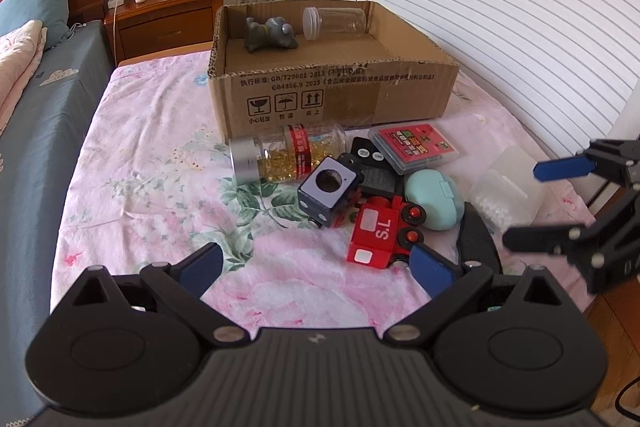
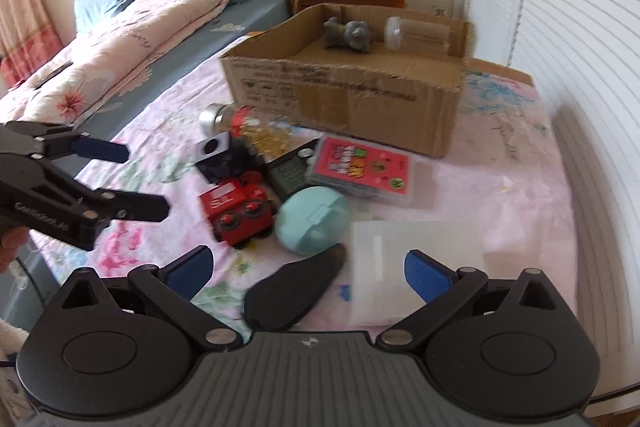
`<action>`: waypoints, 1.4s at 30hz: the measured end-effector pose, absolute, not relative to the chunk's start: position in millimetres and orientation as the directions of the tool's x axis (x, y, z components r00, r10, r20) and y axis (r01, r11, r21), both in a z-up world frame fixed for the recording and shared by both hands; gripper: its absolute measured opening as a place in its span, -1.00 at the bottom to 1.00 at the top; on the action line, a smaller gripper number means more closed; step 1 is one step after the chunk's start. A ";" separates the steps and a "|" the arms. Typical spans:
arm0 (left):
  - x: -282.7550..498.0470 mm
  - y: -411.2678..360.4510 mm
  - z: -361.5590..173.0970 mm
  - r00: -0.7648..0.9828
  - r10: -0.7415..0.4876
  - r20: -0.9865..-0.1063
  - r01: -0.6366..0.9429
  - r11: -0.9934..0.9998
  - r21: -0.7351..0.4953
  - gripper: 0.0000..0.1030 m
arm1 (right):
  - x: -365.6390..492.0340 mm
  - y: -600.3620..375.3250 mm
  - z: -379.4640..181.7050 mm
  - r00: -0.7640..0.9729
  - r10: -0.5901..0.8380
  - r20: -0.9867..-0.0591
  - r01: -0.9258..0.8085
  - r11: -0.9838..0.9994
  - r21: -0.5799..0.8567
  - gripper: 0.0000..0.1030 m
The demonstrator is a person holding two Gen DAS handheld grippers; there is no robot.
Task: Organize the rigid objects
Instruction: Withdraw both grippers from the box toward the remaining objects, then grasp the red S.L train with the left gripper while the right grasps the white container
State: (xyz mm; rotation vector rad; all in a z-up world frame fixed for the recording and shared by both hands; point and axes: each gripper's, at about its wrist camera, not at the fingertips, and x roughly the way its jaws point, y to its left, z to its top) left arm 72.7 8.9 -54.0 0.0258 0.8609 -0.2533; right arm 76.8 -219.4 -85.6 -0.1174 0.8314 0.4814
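Lying on the flowery bedsheet [image 1: 160,155] is a heap of things: a red toy train [image 1: 382,233], a dark blue toy block [image 1: 326,191], a bottle of yellow capsules [image 1: 286,157], a mint green case [image 1: 434,201], a red card box [image 1: 414,147] and a clear plastic box [image 1: 506,193]. Behind the heap, near the bed's far edge, sits a cardboard box [image 1: 332,95] with a grey toy animal [image 1: 270,33] and an empty clear jar [image 1: 334,23] inside. The left gripper [image 1: 316,269] hangs wide open near the train, holding nothing. The right gripper [image 2: 308,273] hangs wide open too, over a black flat thing [image 2: 294,295] beside the plastic box.
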 end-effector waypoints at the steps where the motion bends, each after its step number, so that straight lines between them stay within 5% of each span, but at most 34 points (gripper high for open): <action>1: 73.4 7.1 -54.9 0.621 -0.213 -0.754 0.235 0.969 -0.080 0.93 | 79.8 -225.0 -86.3 0.584 0.361 -0.727 -0.443 0.892 0.087 1.00; 16: 84.0 -25.0 -78.3 0.588 -0.268 -0.763 0.337 0.939 -0.070 0.86 | 86.6 -266.1 -124.1 0.593 0.276 -0.756 -0.351 0.934 0.065 1.00; 23: 88.2 -33.0 -87.9 0.559 -0.279 -0.781 0.360 0.930 -0.074 0.27 | 76.1 -260.8 -141.9 0.628 0.231 -0.743 -0.386 0.922 -0.039 1.00; 31: 96.3 -42.0 -91.7 0.566 -0.287 -0.772 0.369 0.927 -0.074 0.21 | 71.2 -265.1 -145.5 0.658 0.252 -0.710 -0.380 0.925 -0.024 1.00; 35: 95.6 -43.8 -92.0 0.578 -0.300 -0.759 0.394 0.917 -0.062 -0.07 | 70.4 -264.8 -145.7 0.662 0.253 -0.706 -0.380 0.925 -0.024 1.00; 42: 82.7 -24.0 -91.4 0.557 -0.308 -0.772 0.405 0.912 -0.072 -0.07 | 70.8 -264.8 -145.9 0.661 0.250 -0.708 -0.377 0.926 -0.026 1.00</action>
